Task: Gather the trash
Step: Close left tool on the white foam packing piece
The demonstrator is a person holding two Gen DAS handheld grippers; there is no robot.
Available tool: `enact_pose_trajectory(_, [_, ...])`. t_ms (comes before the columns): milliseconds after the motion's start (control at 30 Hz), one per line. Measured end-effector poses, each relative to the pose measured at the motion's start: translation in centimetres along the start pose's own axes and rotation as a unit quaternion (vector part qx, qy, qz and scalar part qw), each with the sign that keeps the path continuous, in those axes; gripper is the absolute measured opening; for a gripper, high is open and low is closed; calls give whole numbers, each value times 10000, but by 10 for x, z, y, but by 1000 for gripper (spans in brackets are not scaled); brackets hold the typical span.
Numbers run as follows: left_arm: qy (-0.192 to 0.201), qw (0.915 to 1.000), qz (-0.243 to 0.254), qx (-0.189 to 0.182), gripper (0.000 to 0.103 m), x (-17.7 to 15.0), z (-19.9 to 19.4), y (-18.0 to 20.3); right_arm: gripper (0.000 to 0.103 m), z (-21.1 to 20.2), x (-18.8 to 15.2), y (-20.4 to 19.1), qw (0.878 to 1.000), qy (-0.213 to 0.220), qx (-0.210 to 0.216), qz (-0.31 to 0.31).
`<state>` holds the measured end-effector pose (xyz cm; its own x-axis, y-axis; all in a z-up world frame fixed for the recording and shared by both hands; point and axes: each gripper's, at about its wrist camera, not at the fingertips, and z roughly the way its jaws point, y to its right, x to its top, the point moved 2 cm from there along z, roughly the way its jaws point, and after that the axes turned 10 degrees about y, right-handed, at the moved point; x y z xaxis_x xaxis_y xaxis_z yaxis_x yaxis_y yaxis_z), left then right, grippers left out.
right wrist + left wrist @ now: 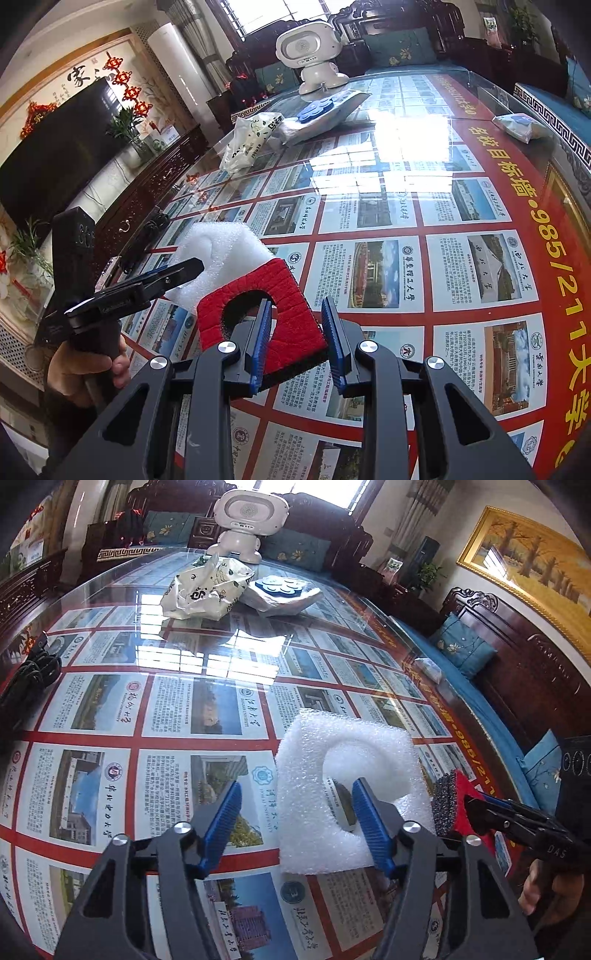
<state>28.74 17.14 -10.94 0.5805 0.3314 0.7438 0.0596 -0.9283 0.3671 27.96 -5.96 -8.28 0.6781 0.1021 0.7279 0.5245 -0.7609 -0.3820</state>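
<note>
Left wrist view: your left gripper (295,805) stands wide, its blue pads spread. White foam (332,775) with a round cutout lies on the glass table (110,701) between the fingers; the right finger (369,819) sits in the cutout and the left one is clear of the foam. Just right of it, your right gripper (476,808) reaches a red pad (458,805) with a dark underside. Far across the table lie a printed bag (207,590), a white packet (284,594) and a toy robot (247,520). A black cable (29,679) lies at the left edge.

Right wrist view: your right gripper (295,332) is partly open, its fingers either side of one arm of the red pad (266,306); the left pad (260,343) touches it, the right one stands just off. The white foam (221,254) lies behind, touching the pad, with your left gripper (184,271) on it. A wrapped pack (521,127) lies far right.
</note>
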Motion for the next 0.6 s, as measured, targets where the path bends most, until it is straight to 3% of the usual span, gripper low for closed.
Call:
enact_pose_trajectory(100, [44, 9999, 4, -96, 39, 1, -4, 7, 28, -1, -3, 0, 10000, -20, -1, 8])
enact_pose_trajectory(200, [102, 9999, 92, -93, 34, -1, -12, 14, 28, -6, -3, 1, 10000, 4, 10, 45])
enact_pose_trajectory(567, [322, 9961, 533, -620, 30, -29, -78, 67, 28, -64, -16, 0, 9997, 241, 36, 87])
enact_pose_trajectory(600, [333, 9959, 590, -598, 30, -33, -84, 71, 21, -68, -20, 0, 9997, 233, 3, 67])
